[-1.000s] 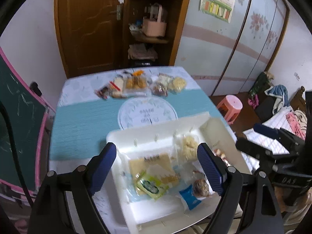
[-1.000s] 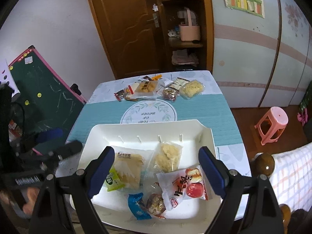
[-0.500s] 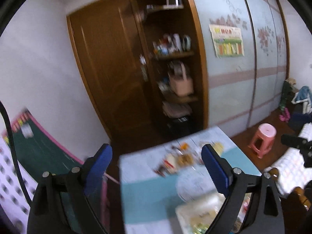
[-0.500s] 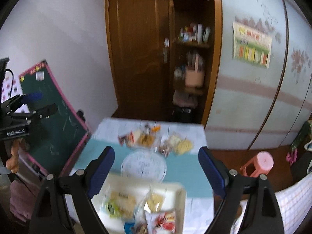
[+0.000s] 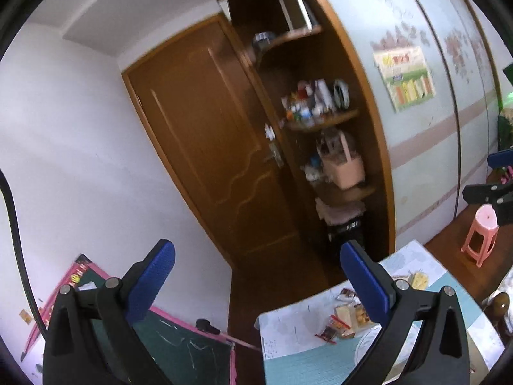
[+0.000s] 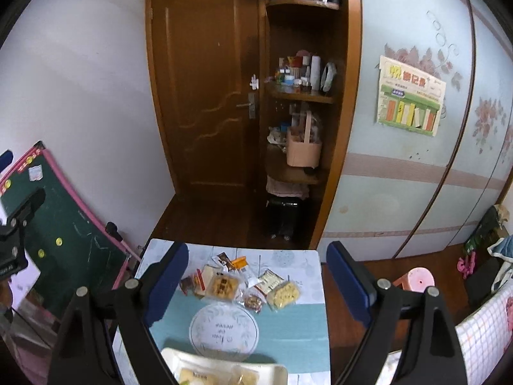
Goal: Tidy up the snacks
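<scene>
Several wrapped snacks (image 6: 243, 284) lie in a loose row at the far end of the table (image 6: 288, 327), on its white and teal cloth. The white tray (image 6: 221, 357) with snack packs shows only its far rim at the bottom edge. My right gripper (image 6: 256, 284) is open and empty, held high above the table. My left gripper (image 5: 256, 279) is open and empty, raised and tilted, facing the door; the snacks (image 5: 349, 316) show low beside its right finger.
A brown door (image 6: 205, 96) and open corner shelves (image 6: 301, 96) stand behind the table. A green chalkboard (image 6: 61, 234) leans at the left. A pink stool (image 6: 416, 280) and a bed edge (image 6: 481, 327) are at the right.
Both grippers have lifted up and back from over the tray and tilted toward the far wall. The tray has dropped almost out of both views. Both stay open and empty.
</scene>
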`<state>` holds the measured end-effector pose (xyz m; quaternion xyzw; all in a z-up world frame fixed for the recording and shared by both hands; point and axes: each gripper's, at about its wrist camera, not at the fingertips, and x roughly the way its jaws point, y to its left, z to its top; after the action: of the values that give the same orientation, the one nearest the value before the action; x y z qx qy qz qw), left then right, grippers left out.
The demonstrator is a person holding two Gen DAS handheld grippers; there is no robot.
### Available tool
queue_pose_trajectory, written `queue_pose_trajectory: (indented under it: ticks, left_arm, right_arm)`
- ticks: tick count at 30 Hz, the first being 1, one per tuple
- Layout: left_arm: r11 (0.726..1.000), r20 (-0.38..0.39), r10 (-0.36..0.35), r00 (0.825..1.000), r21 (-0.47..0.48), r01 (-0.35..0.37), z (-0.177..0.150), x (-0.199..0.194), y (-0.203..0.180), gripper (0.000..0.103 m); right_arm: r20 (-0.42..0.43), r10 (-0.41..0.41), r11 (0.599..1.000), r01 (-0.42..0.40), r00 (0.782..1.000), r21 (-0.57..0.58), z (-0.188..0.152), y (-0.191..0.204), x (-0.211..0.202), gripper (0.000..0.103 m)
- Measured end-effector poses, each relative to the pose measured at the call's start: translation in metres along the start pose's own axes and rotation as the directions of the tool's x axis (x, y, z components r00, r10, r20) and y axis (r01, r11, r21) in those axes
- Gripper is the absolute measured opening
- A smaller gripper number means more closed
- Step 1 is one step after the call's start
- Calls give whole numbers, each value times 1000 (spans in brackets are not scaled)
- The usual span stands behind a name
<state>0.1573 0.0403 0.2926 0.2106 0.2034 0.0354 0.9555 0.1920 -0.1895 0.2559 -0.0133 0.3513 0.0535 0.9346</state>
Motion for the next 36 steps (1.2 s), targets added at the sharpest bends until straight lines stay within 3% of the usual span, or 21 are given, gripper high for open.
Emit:
queue_pose_trajectory:
  ticks: [3,6,9,12,16,20,24,28,31,34,36]
  left_arm:
    - [999,-88,-26,996,36,29,-18,61,-14,103]
    - [994,-192,-54,980,85,72,-55,128,-38,103]
    - [984,-300,-84,950,127,127,-100,192,-69,103]
    - [972,-396,-121,910,136,189,-150,244,-95,103]
    - [961,-519,-160,839,114,254,-214,307,-125,103]
    - [956,-602,-172,780,90,280,-257,349,-141,103]
    - [951,-651,-201,732,48,304,-285,379,-153,103]
    - [945,-677,-198,709,60,321,-306,394,-165,103]
    - [940,-692,-189,696,77,332,-319,404,-174,103]
    - [936,-700,-180,691,93,338,-328,409,-180,103]
    - [936,-689,-196,698,80,342,-328,410,-180,102]
  right_arm:
    - [-76,34,999,-31,997,40,4,4,51,89]
    - [-164,67,996,-58,984,62,-8,15,111,89]
    - [-256,99,994,-84,962,66,-32,30,174,89]
    - [-342,132,991,-111,930,80,-63,44,235,89]
    - [-452,171,984,-130,875,122,-110,61,311,89]
    - [-550,167,982,-88,819,167,-147,64,371,89]
    - [-578,135,984,-42,805,171,-164,63,405,89]
    - [-589,187,967,-42,786,251,-172,62,428,89]
    - [-595,183,968,-38,783,248,-172,70,437,89]
    - [-614,140,979,-16,777,204,-175,82,451,90]
    - [-632,113,985,-4,767,172,-180,90,460,92]
